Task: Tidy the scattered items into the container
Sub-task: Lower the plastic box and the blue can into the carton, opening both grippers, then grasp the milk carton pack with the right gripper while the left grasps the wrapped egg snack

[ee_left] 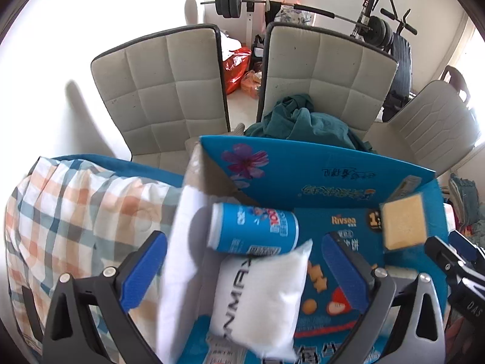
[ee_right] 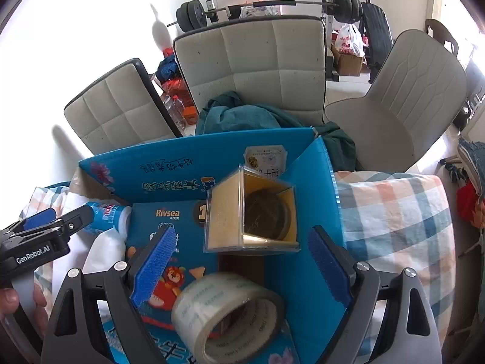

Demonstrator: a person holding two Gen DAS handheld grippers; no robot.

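Right wrist: clear tape roll lies inside blue box.

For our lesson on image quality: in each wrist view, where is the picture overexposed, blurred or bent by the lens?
Left wrist view: upper-left wall washed out white; the white pouch and paper sheet near the lens smear with blur; chair backs bow from fisheye distortion. Right wrist view: upper left likewise blown out; the tape roll looks soft; the clear plastic case stays fairly sharp; dark vignette rings the corners.
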